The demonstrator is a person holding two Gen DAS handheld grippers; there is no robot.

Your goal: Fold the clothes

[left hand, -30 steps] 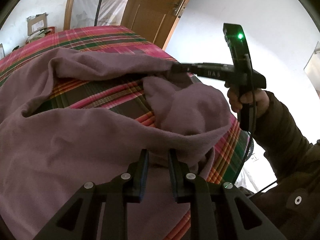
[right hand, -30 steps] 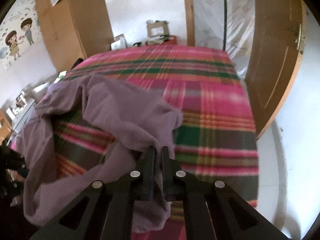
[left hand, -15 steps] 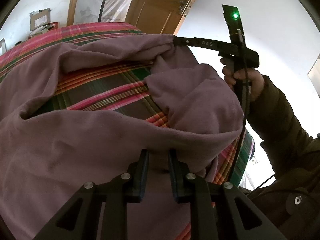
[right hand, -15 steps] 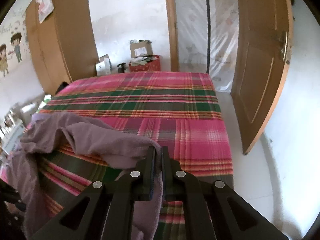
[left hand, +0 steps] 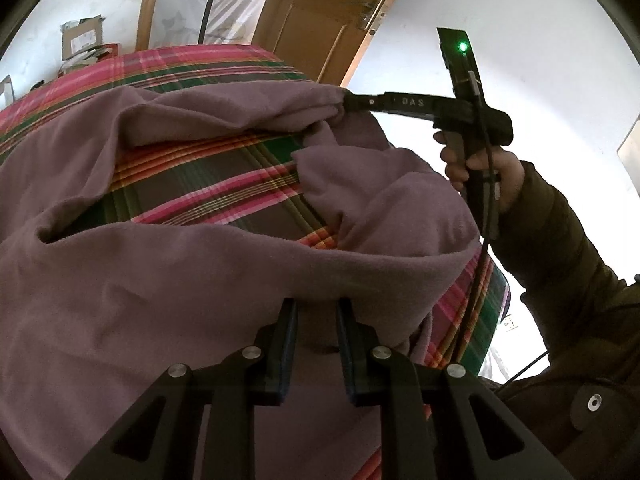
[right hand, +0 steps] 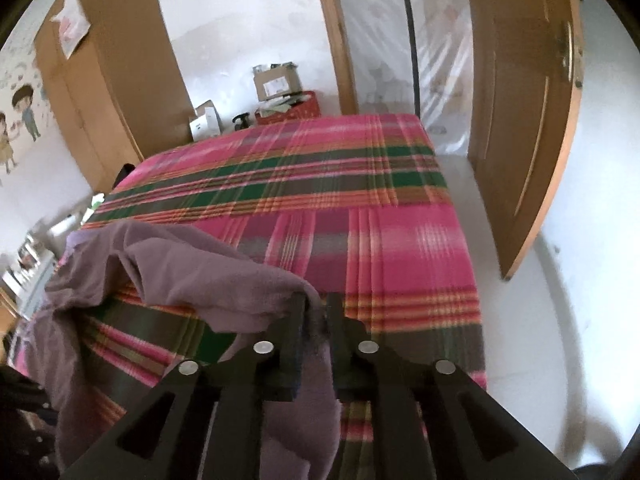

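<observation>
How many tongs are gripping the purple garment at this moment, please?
2. The left tongs pinch the purple garment at its near fold, and the right tongs clamp a far edge, lifted above the plaid bedspread. No others show.

The garment (left hand: 168, 300) is a soft mauve fleece piece, rumpled and opened out, its edge pinched in my left tongs (left hand: 316, 312) at six o'clock and a far edge bunched in my right tongs (right hand: 314, 308) toward one o'clock, sagging between them over the plaid bed (right hand: 360, 184).
</observation>
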